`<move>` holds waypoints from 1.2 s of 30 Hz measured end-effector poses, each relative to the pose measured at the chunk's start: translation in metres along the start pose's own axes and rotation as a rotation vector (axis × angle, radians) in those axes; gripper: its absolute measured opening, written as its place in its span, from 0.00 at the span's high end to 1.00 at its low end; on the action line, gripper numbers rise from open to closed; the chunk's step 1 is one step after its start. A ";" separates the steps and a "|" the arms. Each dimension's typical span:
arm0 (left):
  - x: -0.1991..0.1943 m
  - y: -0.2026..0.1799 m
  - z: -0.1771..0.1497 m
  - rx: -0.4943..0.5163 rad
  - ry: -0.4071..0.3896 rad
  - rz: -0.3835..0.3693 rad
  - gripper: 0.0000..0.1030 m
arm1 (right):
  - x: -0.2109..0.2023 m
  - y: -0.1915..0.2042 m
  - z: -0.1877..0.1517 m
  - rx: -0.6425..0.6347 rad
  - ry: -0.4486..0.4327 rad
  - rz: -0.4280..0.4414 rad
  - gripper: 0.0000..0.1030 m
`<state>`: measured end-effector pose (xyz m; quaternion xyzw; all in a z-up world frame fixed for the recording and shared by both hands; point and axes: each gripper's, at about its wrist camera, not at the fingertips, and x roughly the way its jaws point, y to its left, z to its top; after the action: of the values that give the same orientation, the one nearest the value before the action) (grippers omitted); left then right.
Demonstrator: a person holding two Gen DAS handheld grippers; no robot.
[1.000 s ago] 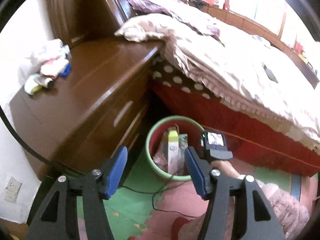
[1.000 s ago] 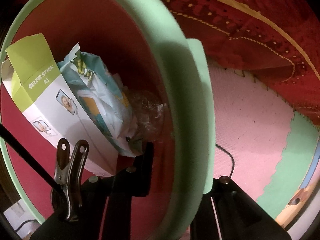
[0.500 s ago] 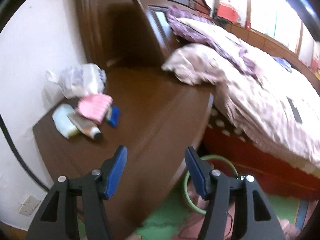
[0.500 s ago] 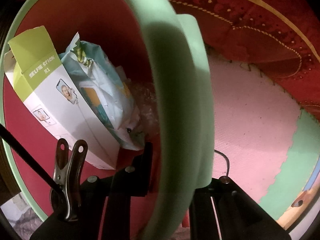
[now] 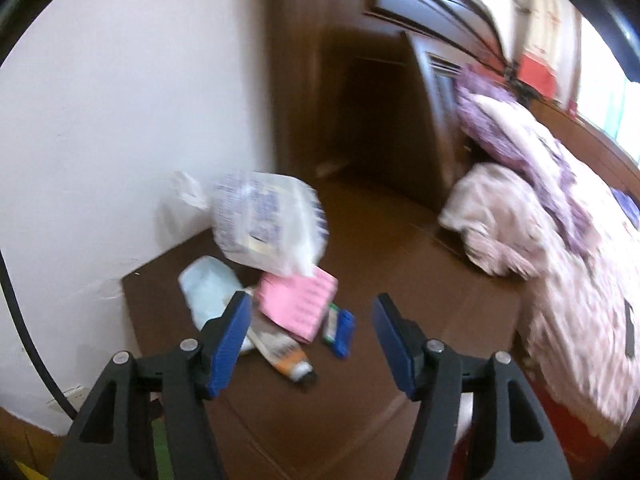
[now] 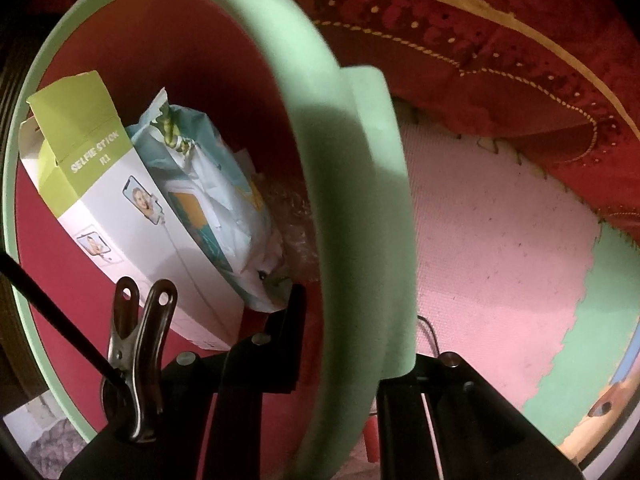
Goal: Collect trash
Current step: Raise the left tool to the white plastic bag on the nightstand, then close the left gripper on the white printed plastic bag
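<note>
In the left wrist view a pile of trash lies on the brown nightstand [image 5: 400,280] by the wall: a white plastic bag [image 5: 268,224], a pale blue bottle [image 5: 208,292], a pink packet [image 5: 298,304], a tube [image 5: 280,354] and a small blue pack [image 5: 340,330]. My left gripper [image 5: 312,312] hovers just short of the pile, open, nothing between its blue pads. In the right wrist view my right gripper [image 6: 348,344] is shut on the green rim [image 6: 340,200] of the red trash bin. Inside lie a selfie-stick box [image 6: 120,216] and a crumpled wrapper [image 6: 216,184].
A bed with a pink quilt [image 5: 560,260] flanks the nightstand on the right, under a dark headboard [image 5: 432,80]. A white wall [image 5: 120,120] closes the left. The bin stands on pink and green foam mats [image 6: 500,260] beside the red bed skirt [image 6: 520,40].
The left view has swung up from the bin on the floor to the nightstand top, and the trash pile is now close in front. The right gripper has kept its hold on the rim.
</note>
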<state>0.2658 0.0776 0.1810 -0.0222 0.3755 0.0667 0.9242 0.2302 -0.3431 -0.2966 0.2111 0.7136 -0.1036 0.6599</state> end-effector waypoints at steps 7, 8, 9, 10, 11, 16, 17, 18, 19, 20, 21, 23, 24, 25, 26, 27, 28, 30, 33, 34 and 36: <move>0.048 0.035 0.030 -0.086 -0.009 0.119 0.26 | -0.012 -0.005 -0.003 0.016 -0.014 0.010 0.86; 0.056 0.038 0.035 -0.097 -0.008 0.116 0.26 | -0.014 -0.006 -0.002 0.017 -0.014 0.009 0.86; 0.063 0.042 0.040 -0.109 -0.003 0.110 0.25 | -0.015 -0.007 -0.002 0.017 -0.015 0.009 0.86; 0.071 0.046 0.044 -0.125 0.002 0.104 0.24 | -0.015 -0.007 -0.002 0.016 -0.015 0.009 0.86; 0.077 0.048 0.048 -0.139 0.012 0.094 0.22 | -0.015 -0.007 -0.002 0.016 -0.015 0.009 0.86; 0.109 0.063 0.062 -0.242 0.050 0.046 0.21 | -0.012 -0.004 -0.003 0.017 -0.029 0.009 0.86; 0.112 0.065 0.064 -0.255 0.049 0.040 0.21 | -0.013 -0.006 -0.003 0.021 -0.032 0.012 0.86; 0.115 0.066 0.065 -0.264 0.048 0.035 0.21 | -0.014 -0.007 -0.002 0.024 -0.033 0.014 0.86; 0.118 0.067 0.066 -0.269 0.049 0.028 0.21 | -0.014 -0.008 -0.001 0.026 -0.033 0.015 0.86; 0.121 0.067 0.067 -0.267 0.052 0.029 0.21 | -0.015 -0.009 -0.001 0.025 -0.034 0.016 0.86; 0.124 0.066 0.067 -0.263 0.055 0.035 0.21 | -0.015 -0.010 0.000 0.024 -0.036 0.016 0.86; 0.131 0.065 0.068 -0.254 0.066 0.051 0.21 | -0.015 -0.011 0.000 0.025 -0.036 0.016 0.86; 0.133 0.064 0.069 -0.254 0.069 0.060 0.21 | -0.016 -0.012 0.000 0.024 -0.035 0.016 0.86; 0.136 0.063 0.069 -0.254 0.071 0.066 0.21 | -0.016 -0.012 0.000 0.024 -0.036 0.015 0.86; 0.141 0.062 0.072 -0.253 0.074 0.070 0.21 | -0.016 -0.013 0.000 0.022 -0.036 0.015 0.86; 0.143 0.061 0.072 -0.253 0.076 0.073 0.22 | -0.014 -0.013 0.001 0.021 -0.035 0.015 0.86; 0.145 0.060 0.073 -0.254 0.078 0.077 0.22 | -0.015 -0.014 0.002 0.021 -0.035 0.015 0.86; 0.146 0.059 0.074 -0.257 0.076 0.087 0.30 | -0.012 -0.011 0.002 0.021 -0.034 0.015 0.86; 0.143 0.060 0.075 -0.264 0.063 0.082 0.57 | -0.013 -0.012 0.004 0.025 -0.032 0.017 0.86; 0.142 0.060 0.075 -0.267 0.061 0.073 0.62 | -0.013 -0.013 0.004 0.026 -0.032 0.017 0.86; 0.138 0.062 0.074 -0.273 0.047 0.050 0.76 | -0.013 -0.014 0.005 0.025 -0.032 0.018 0.86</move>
<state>0.4059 0.1607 0.1382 -0.1398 0.3850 0.1396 0.9015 0.2293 -0.3596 -0.2857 0.2239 0.6997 -0.1101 0.6694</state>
